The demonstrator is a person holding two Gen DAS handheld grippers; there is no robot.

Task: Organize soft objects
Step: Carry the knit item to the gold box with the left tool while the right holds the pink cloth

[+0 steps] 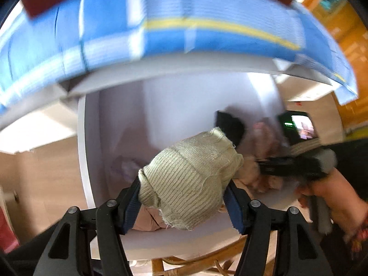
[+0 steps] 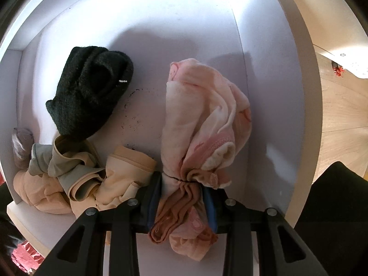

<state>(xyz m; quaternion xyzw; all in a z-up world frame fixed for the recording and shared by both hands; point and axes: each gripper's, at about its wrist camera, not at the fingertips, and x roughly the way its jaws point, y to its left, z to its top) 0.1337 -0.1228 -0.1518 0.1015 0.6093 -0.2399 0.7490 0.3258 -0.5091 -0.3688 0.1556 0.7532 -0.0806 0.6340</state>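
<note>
Left gripper (image 1: 184, 203) clamps beige knit sock (image 1: 191, 179) above white bin (image 1: 184, 105). Right gripper (image 2: 181, 201), nearly closed, pinches pink cloth (image 2: 202, 124); black sock (image 2: 89, 92) lies apart.

I count one green knit hat (image 1: 188, 184), one black knit hat (image 2: 92, 92), one pink cloth (image 2: 207, 119) and one tan pile (image 2: 76, 179).

A pale green ribbed knit sock (image 1: 191, 179), balled up with frayed edges, hangs lifted above the white bin (image 2: 147, 23). Inside the bin, a bunched pink garment (image 2: 207, 119) stretches upward from its pinched end. A black knit sock (image 2: 89, 92) lies beside crumpled beige hosiery (image 2: 87, 179).
</note>
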